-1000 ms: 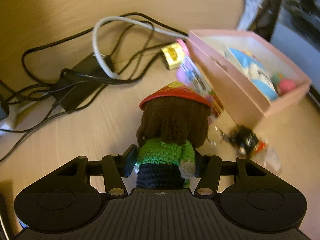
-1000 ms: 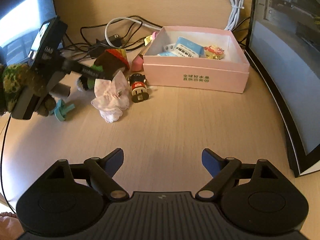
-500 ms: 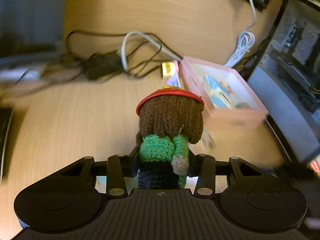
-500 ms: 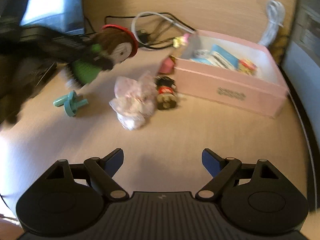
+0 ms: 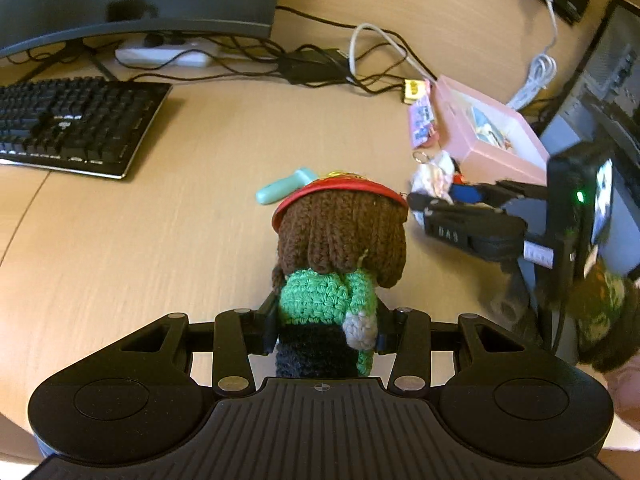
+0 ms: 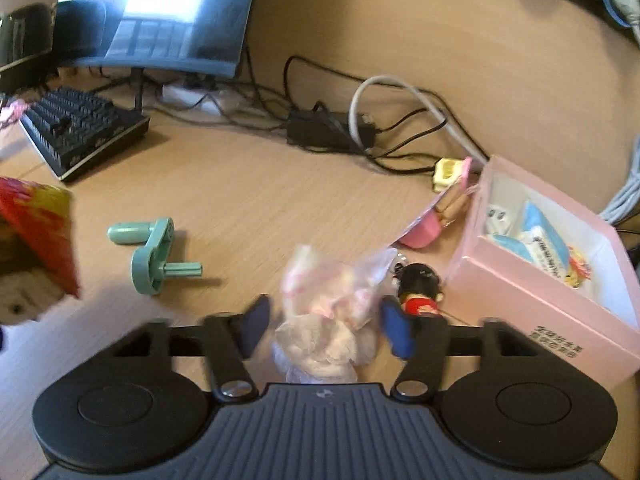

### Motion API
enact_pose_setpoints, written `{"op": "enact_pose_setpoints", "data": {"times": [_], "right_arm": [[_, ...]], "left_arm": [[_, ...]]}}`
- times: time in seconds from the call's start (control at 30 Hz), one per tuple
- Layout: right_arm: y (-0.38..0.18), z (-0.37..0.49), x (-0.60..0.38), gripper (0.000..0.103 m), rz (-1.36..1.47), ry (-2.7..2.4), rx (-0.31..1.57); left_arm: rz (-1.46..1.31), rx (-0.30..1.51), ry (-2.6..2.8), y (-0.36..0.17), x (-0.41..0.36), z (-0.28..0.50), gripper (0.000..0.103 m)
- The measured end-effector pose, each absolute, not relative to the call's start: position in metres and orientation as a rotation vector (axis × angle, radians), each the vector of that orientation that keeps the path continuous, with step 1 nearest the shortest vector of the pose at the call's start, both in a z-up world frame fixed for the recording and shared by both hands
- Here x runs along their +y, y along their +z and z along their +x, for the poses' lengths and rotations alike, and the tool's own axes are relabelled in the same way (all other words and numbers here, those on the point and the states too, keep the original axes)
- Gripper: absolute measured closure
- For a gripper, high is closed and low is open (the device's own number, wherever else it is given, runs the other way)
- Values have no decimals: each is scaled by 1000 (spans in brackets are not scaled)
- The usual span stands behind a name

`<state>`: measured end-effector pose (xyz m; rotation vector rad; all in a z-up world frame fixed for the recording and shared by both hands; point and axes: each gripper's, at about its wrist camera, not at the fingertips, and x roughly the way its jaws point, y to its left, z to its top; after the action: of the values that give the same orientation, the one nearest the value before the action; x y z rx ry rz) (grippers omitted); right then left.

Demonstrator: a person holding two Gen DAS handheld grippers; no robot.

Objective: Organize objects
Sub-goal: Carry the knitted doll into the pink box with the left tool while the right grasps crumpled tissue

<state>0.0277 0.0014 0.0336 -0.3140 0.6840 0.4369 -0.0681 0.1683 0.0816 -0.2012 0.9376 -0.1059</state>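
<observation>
Wooden tabletop [image 6: 280,200], cables and keyboard [image 5: 76,124] behind | left gripper [image 5: 326,330] fingers clamped on crocheted doll [image 5: 340,256], lifted clear | right gripper [image 6: 320,328] fingers closing around pink plastic bag [image 6: 332,312], not quite touching | pink box [image 6: 552,280] just right of those fingers, green crank [image 6: 154,256] left.

White letters "DAB" on the black finger of the right gripper [image 5: 460,196], green print in two lines on the pink box [image 6: 560,320] — on its outer wall, too blurred to read, dark print on a blue-white packet [image 6: 548,250] inside — unreadable too.
</observation>
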Motion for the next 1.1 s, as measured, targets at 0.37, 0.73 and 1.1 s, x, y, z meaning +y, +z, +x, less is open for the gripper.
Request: {"op": "enact_pose_setpoints", "data": {"times": [0.37, 0.73, 1.1], "right_arm": [[90, -30, -75, 78, -193, 366, 711], [129, -75, -157, 78, -62, 150, 649], [103, -88, -204, 78, -53, 98, 741]], "left_arm": [[-93, 939, -386, 84, 127, -45, 56], [-110, 667, -556, 142, 18, 85, 56], [-55, 635, -479, 73, -116, 171, 61]]}}
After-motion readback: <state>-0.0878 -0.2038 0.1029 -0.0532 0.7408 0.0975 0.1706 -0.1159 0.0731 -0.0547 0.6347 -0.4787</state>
